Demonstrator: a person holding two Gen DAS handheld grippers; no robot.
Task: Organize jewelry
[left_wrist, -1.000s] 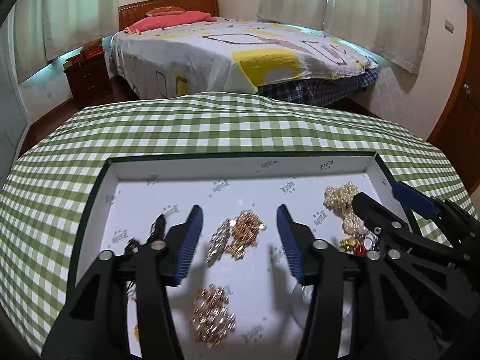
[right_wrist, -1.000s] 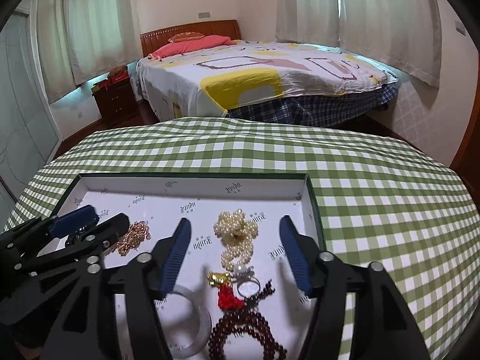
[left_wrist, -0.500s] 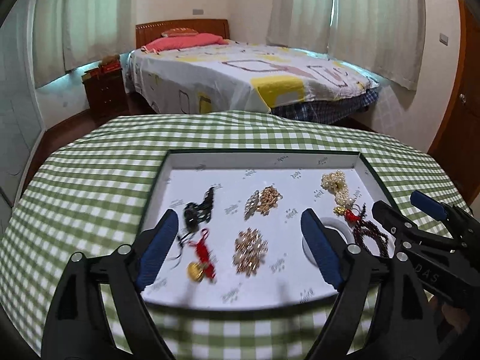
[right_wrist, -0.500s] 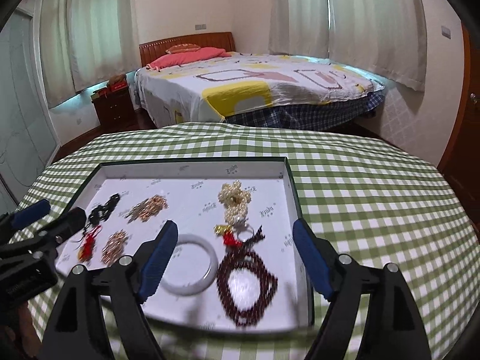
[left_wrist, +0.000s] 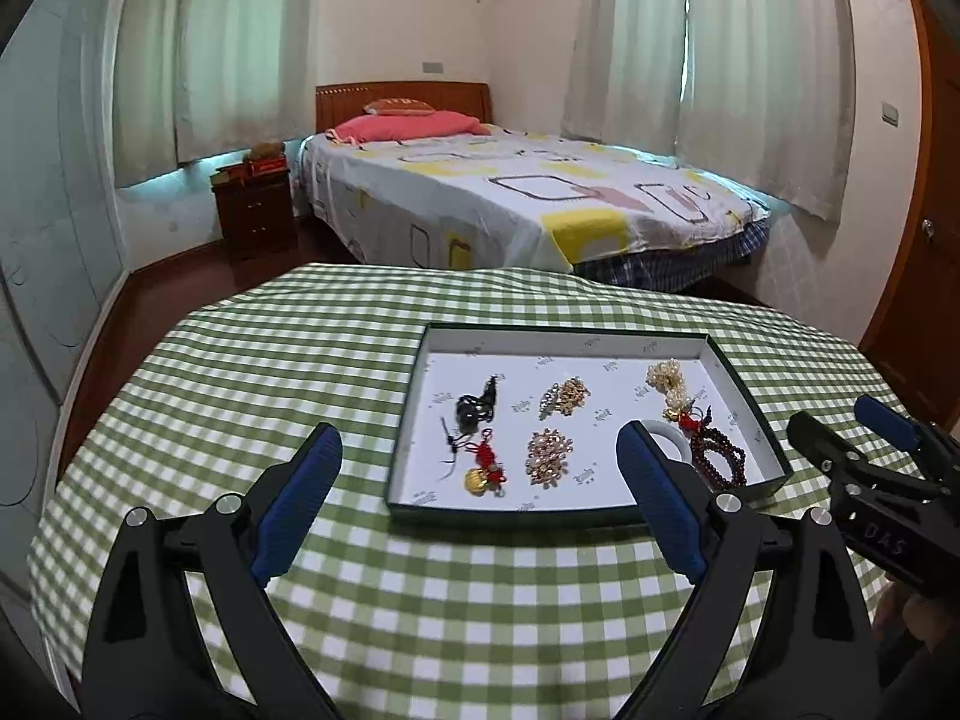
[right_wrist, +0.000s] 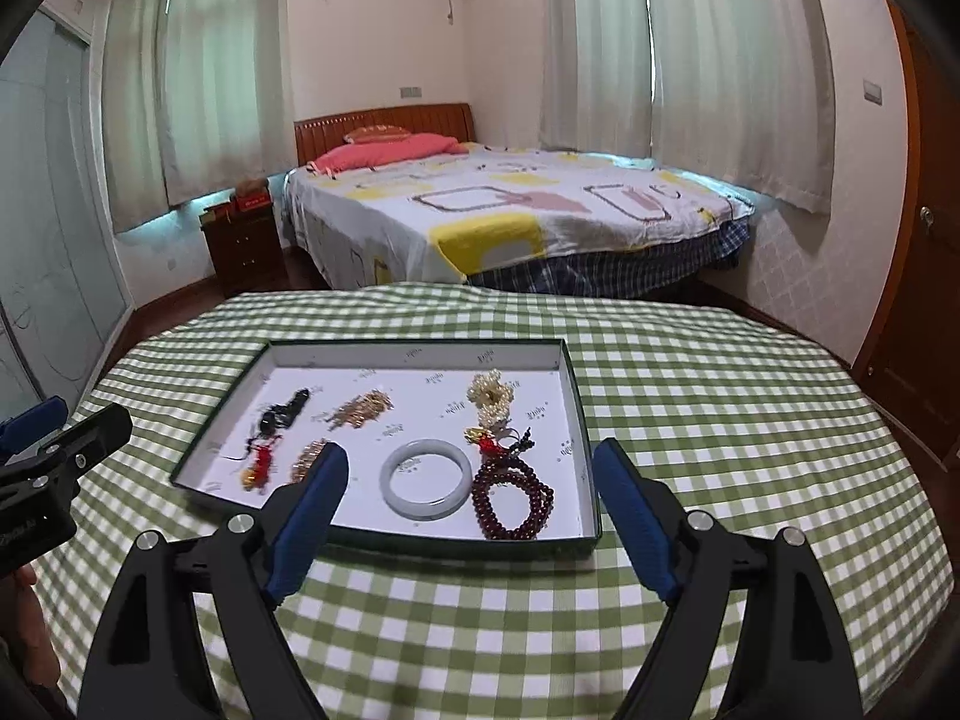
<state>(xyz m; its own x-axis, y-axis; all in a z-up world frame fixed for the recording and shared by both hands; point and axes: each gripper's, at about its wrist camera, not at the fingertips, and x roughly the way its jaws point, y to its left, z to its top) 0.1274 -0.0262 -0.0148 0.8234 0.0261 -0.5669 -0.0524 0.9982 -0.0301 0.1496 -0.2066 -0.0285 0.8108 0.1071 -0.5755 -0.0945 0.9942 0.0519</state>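
A shallow box with a dark green rim (left_wrist: 510, 515) (right_wrist: 420, 543) and white lining sits on the checked table. Inside lie a white bangle (right_wrist: 427, 478), a dark red bead bracelet (right_wrist: 512, 496) (left_wrist: 720, 461), a pearl cluster (right_wrist: 491, 396) (left_wrist: 666, 377), two gold pieces (left_wrist: 547, 457) (left_wrist: 564, 395), a black cord piece (left_wrist: 474, 405) and a red tassel charm (left_wrist: 485, 468). My left gripper (left_wrist: 477, 483) hangs before the box's near edge, jaws opening, nothing between them. My right gripper (right_wrist: 471, 495) hovers over the near edge, jaws also opening and empty.
The table wears a green-and-white checked cloth (left_wrist: 300, 372) that drops off at its rounded edges. Beyond it stand a bed (right_wrist: 510, 210), a dark nightstand (left_wrist: 255, 210) and curtained windows. A wooden door (left_wrist: 924, 276) is at the right.
Both grippers pulled back and up from inside the box to its near edge and their jaws widened. The jewelry stayed lying in the box.
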